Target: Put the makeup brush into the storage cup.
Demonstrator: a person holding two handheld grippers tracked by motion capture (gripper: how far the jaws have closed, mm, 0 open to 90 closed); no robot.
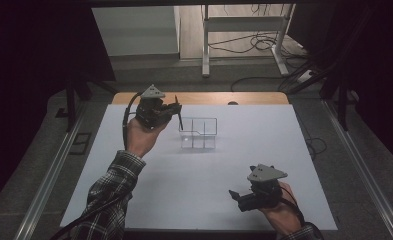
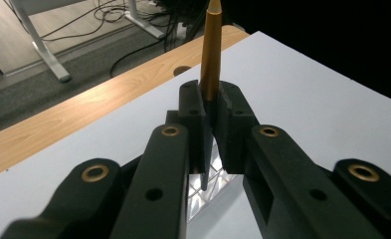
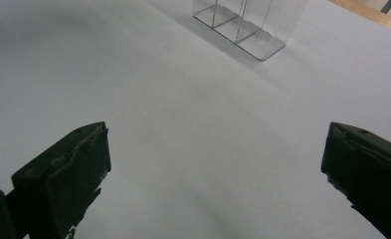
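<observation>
Up close, the left gripper view shows its jaws clamped on a gold pen (image 2: 211,55), which stands upright between the pads with its tip pointing up; from the high view that same pen (image 1: 179,116) looks merely dark and thin. From above, the left gripper (image 1: 176,107) hangs just beside the clear plastic organizer (image 1: 199,133), which sits on the white table (image 1: 264,150). The right gripper (image 1: 232,193) rests near the table's front edge, well apart from the organizer. Its own view shows both jaws spread wide over bare table, with the organizer (image 3: 247,25) farther off.
</observation>
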